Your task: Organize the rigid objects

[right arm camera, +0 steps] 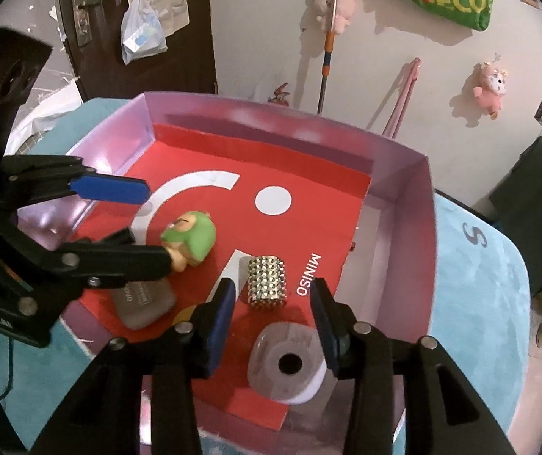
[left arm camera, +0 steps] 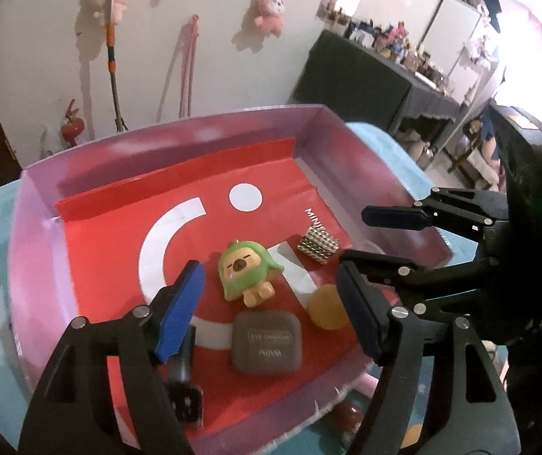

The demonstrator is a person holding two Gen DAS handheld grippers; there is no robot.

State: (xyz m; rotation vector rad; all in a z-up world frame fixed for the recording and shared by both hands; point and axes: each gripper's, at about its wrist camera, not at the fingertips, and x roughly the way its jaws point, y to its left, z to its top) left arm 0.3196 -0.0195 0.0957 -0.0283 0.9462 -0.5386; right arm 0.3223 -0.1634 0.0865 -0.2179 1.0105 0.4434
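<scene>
Pink box [left arm camera: 36, 227] with red liner on blue rug [right arm camera: 479, 303], white wall at 12 o'clock, left gripper [left arm camera: 271, 303] and right gripper [right arm camera: 273, 326] both spread apart, empty

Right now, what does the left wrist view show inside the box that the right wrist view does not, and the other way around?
Only the left wrist view shows the whole yellow ball and a small dark object near the front wall of the box. Only the right wrist view shows the roll of tape. Both show the green toy figure, the studded silver block, the grey case, and both open hand-held grippers: the left hand-held gripper and right hand-held gripper.
</scene>
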